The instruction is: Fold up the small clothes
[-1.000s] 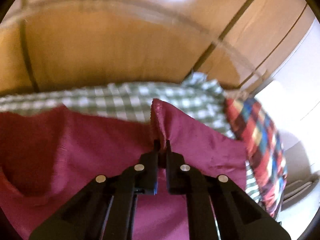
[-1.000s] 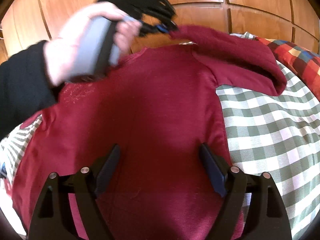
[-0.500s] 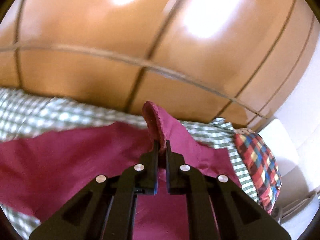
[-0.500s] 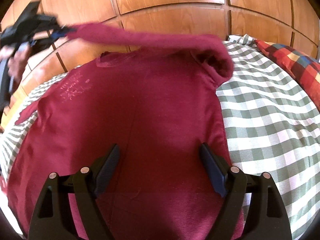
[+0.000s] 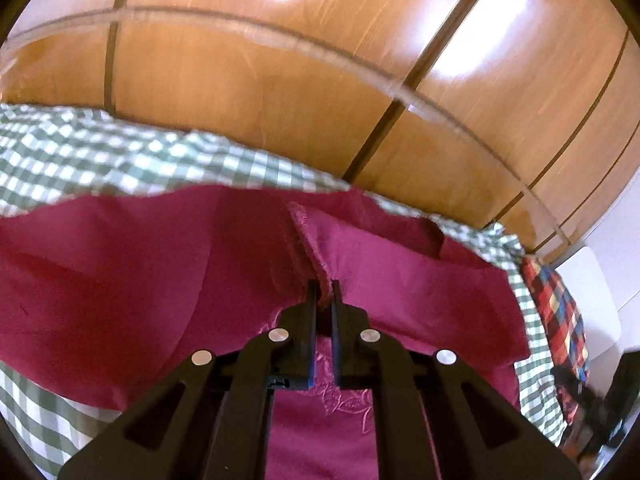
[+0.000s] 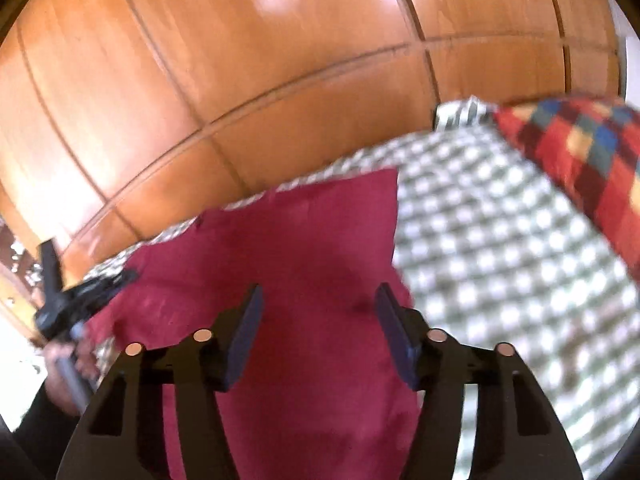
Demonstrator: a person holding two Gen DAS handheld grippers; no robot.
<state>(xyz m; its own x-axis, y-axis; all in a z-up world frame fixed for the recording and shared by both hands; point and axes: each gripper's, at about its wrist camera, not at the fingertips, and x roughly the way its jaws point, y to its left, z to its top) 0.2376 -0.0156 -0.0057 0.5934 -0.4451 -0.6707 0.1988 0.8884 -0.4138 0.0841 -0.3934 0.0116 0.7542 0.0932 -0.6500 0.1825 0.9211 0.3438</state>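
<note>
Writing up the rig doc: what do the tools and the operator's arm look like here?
Both tools, left tool and right tool, are matte black plastic with triangular cutouts, silver round rivets and thin blue finger pads. The person's left hand is bare, gripping a grey handle, below it a black sleeve. No cables visible.

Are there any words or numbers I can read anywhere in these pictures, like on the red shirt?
No readable words, numbers or brand names in either view.
Red shirt: stitched flower-like pattern below the left gripper, a decoration, not letters.
Checked bedcover, colourful plaid pillow, wooden cupboard doors: patterns and grain only, no print.
The right wrist view is blurred, so small print there could not be read anyway.
</note>
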